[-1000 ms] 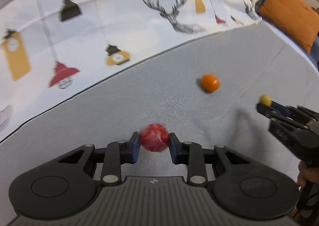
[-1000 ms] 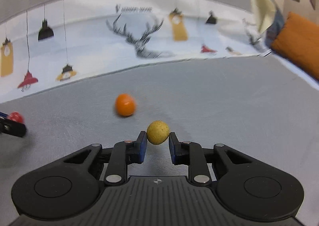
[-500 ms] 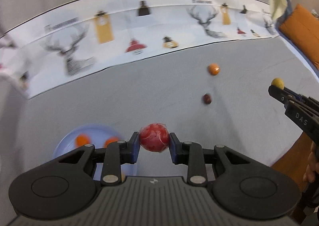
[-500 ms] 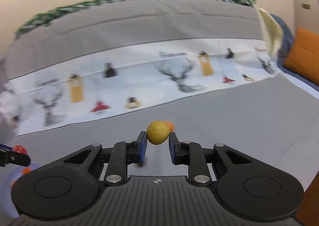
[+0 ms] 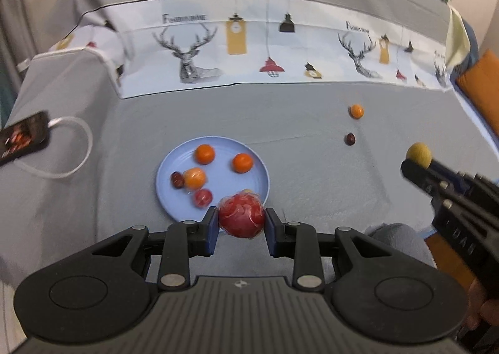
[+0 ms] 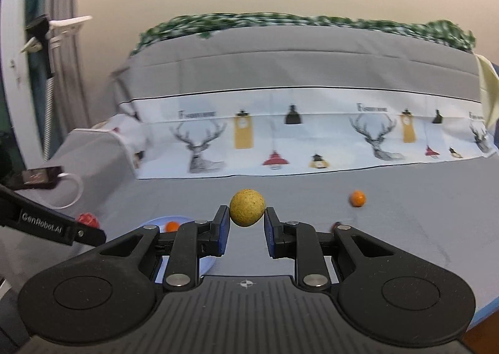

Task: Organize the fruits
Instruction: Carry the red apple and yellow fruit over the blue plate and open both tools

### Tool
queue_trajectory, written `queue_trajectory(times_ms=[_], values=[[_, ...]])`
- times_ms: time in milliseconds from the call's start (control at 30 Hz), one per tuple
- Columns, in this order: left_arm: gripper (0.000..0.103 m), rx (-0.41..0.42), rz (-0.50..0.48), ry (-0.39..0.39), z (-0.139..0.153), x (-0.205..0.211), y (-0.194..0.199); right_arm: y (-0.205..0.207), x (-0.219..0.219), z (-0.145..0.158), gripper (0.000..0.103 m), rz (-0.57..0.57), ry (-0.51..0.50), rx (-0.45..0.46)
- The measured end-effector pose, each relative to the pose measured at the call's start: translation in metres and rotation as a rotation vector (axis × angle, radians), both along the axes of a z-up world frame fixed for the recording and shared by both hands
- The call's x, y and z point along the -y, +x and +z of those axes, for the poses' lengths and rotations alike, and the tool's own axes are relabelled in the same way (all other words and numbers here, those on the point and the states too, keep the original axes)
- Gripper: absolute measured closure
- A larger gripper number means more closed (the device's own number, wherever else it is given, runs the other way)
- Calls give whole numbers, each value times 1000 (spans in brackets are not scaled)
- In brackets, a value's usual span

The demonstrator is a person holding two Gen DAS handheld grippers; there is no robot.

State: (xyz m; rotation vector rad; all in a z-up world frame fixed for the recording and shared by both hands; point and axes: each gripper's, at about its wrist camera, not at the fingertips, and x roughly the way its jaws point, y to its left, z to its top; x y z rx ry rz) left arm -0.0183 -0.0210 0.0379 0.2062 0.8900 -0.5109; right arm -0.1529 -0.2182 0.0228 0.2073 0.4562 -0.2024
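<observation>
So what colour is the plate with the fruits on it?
Light blue. The plate shows best in the left wrist view.

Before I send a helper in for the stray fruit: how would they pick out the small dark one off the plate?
Start at the light blue plate on the grey cover, then look right across bare fabric. Two loose fruits lie there: the dark fruit is the nearer, glossy maroon, while its neighbour is bright orange.

A phone with a white cable lies beside a deer-print cloth and orange cushion.
</observation>
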Motion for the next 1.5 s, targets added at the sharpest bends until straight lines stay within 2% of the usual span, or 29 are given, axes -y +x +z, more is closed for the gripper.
queue_trajectory(times_ms=[200,367,833,1033,1333,1500], values=[[69,3,39,-59,10,-35,-7,-1,-37,9,78,59,-30,-8],[69,20,62,-72,12,-49,-4,2,-56,14,78,100,-57,-6],[69,-20,111,-23,-19,-46,38,37,-70,-10,78,160,-38,-80],[69,-49,102,9,-41,-31,68,71,-74,-32,78,185,-24,-124],[69,-118,102,79,-100,-7,129,130,-78,-84,78,195,-4,-255],[69,-115,84,107,-121,4,154,162,-76,-106,78,198,1,-296]])
